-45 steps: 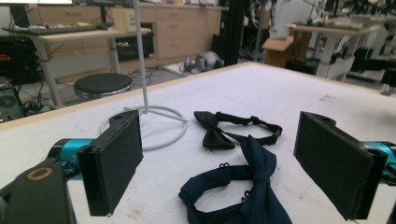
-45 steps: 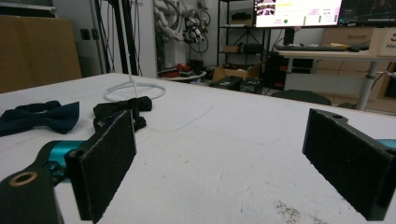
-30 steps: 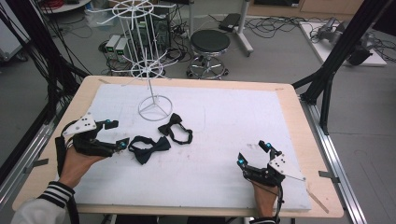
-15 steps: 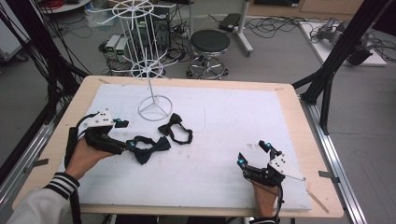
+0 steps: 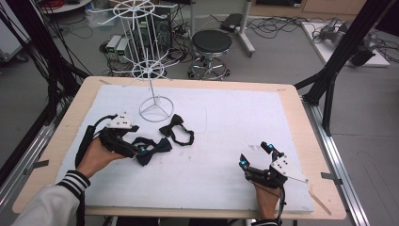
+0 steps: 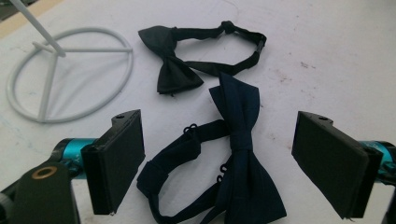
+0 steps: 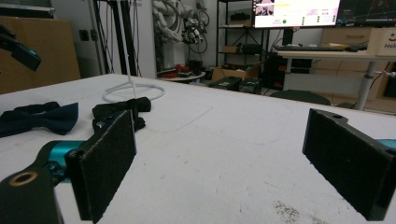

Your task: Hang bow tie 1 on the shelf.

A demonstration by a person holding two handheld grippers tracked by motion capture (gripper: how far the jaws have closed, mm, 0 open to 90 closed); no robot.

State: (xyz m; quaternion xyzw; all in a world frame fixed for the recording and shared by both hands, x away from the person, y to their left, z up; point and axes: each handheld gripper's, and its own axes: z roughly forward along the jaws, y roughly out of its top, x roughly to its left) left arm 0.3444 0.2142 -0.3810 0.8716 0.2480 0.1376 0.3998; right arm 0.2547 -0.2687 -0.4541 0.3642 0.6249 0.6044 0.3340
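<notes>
Only legible text: "Hel", cut off by frame edge, on a white box [image 7: 384,43] at far right in right gripper view. Monitor [image 7: 297,7] text was too small to read.

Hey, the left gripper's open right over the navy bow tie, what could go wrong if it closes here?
1. The left gripper straddles the navy bow tie and its looped strap together, so closing may catch only the strap and let the bow dangle.
2. The black bow tie lies very close, just beyond it; its strap might get dragged along.
3. The white wire stand sits nearby; a lift swung toward it could snag a strap.
</notes>
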